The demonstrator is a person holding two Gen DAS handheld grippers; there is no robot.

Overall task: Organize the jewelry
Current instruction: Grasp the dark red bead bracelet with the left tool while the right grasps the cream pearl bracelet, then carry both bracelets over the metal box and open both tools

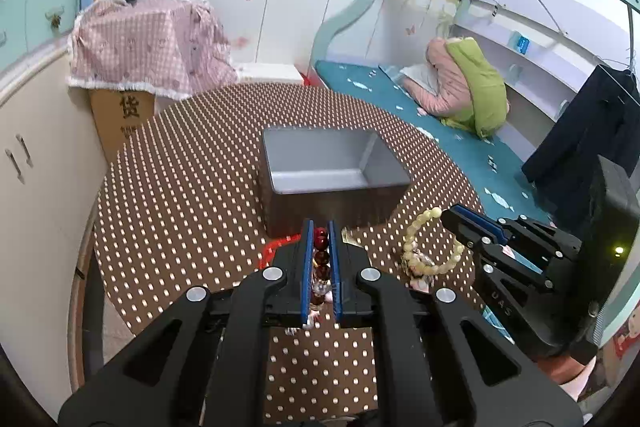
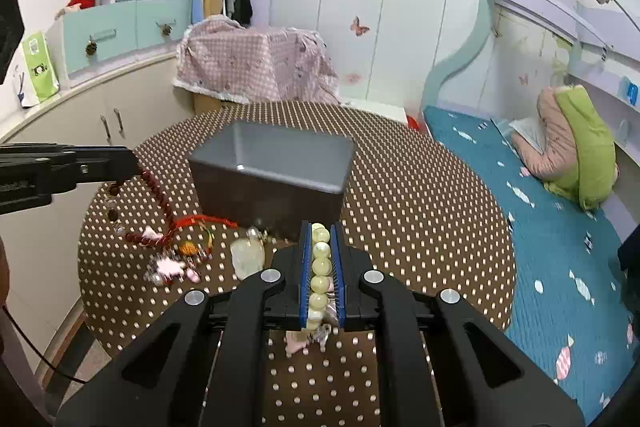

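Note:
My left gripper (image 1: 320, 229) is shut on a dark red bead bracelet (image 1: 321, 259), held just above the table in front of the grey box (image 1: 332, 167). In the right wrist view the red bracelet (image 2: 156, 203) hangs from the left gripper (image 2: 130, 163). My right gripper (image 2: 320, 229) is shut on a pale yellow-green bead bracelet (image 2: 320, 267); in the left wrist view this bracelet (image 1: 424, 247) hangs from the right gripper (image 1: 448, 217). The grey box (image 2: 272, 163) is open and looks empty.
The round table (image 2: 420, 187) has a brown polka-dot cloth. A red cord (image 2: 208, 219), a pink charm piece (image 2: 172, 267) and a clear pendant (image 2: 248, 255) lie left of the right gripper. A bed (image 2: 560, 247) is at right, cabinets (image 2: 100, 123) at left.

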